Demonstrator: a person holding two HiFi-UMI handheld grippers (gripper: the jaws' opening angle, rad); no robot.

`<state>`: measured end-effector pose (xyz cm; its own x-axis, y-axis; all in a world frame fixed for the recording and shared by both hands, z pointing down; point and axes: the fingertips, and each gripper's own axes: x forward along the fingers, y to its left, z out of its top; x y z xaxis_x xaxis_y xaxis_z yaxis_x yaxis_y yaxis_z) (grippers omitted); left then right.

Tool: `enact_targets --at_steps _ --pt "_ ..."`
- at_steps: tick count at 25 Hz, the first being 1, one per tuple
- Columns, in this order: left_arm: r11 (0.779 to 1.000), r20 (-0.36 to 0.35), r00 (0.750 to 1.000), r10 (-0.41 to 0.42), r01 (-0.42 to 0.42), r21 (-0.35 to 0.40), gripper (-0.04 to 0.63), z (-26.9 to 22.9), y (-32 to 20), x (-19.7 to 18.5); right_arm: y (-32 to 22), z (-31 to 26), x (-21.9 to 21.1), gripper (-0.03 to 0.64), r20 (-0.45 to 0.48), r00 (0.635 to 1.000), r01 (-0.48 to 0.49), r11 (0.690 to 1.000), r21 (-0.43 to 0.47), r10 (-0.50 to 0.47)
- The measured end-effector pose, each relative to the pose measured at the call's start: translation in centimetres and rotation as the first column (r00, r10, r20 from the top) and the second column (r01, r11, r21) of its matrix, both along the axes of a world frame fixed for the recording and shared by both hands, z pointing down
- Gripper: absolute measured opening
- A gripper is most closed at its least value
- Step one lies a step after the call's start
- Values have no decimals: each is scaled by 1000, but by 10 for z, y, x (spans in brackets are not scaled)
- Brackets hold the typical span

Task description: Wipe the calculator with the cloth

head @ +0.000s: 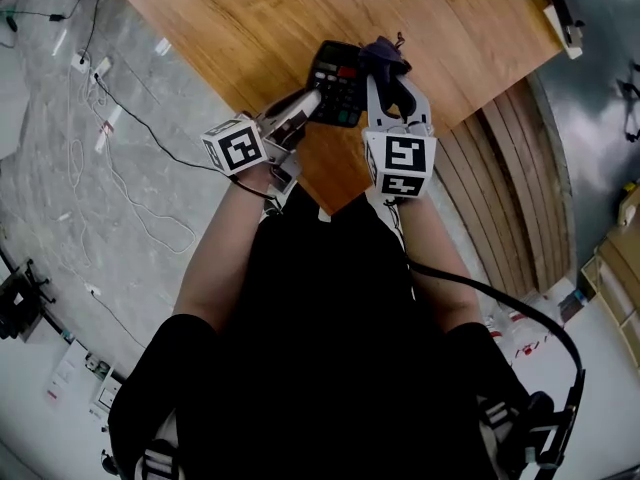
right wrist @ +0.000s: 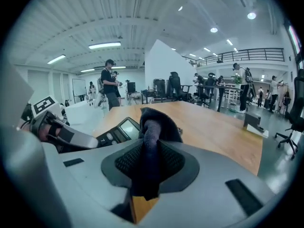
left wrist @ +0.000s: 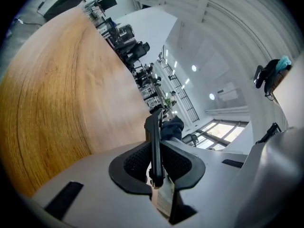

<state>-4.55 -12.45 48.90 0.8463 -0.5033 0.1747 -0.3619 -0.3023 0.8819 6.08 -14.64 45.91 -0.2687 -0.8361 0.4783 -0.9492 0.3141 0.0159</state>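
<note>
Wood desk [head: 250,18] first: what is over it, and which hand-held gripper has what? (Supervisor)

Largest to smallest. (Operator)
1. Calculator [head: 335,78]: it is over the near corner of the desk, in my left hand-held gripper [head: 310,98]. The left gripper view shows the jaws clamped on its near edge, with the body edge-on between the pads. It looks raised off the desk top, but I cannot confirm the gap.
2. Cloth [head: 385,56]: it is dark and bunched, pinched in my right hand-held gripper [head: 392,80]. A wad stands out past the jaw tips at the calculator's right side. I cannot tell whether it touches the casing.

How will each handle? (Supervisor)

My judgement, per item. (Operator)
1. Calculator: light, with a rigid, smooth plastic shell.
   - Held by one edge only, it may pivot or slide in the pads when I press on it.
   - The keys and display window are the delicate parts.
   - Grip the bare casing edge, as now, clear of the keys.
   - Keep wipe pressure light and stroke towards the clamped edge, not away from it.
2. Cloth: soft and limp, with no stiffness of its own.
   - Only the wad close to the pads carries pressure.
   - Grip a thick fold deep in the pads and leave a short wad exposed.
   - A long loose tail would drag across the keys.
</note>
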Motion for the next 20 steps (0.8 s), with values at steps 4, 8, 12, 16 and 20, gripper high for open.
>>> enact_targets --at_steps 4,8,12,16,20 --pt "1000 -16 1000 11 -11 -2 72 -5 6 10 3 -10 -31 81 29 996 82 997 18 -82" --pt "1000 -31 999 -14 13 -7 72 -13 9 5 22 -22 -67 81 56 979 196 980 30 -198" --pt "996 -82 993 -83 81 -33 72 -14 -4 -2 45 -20 -86 81 72 952 296 955 19 -296" --pt "988 -118 982 -147 141 -61 72 -17 -15 -13 67 -14 -87 81 71 940 334 942 2 -334" --pt "991 -144 981 -131 125 -44 72 -30 -15 -8 67 -8 -60 81 58 962 267 963 -27 -266"
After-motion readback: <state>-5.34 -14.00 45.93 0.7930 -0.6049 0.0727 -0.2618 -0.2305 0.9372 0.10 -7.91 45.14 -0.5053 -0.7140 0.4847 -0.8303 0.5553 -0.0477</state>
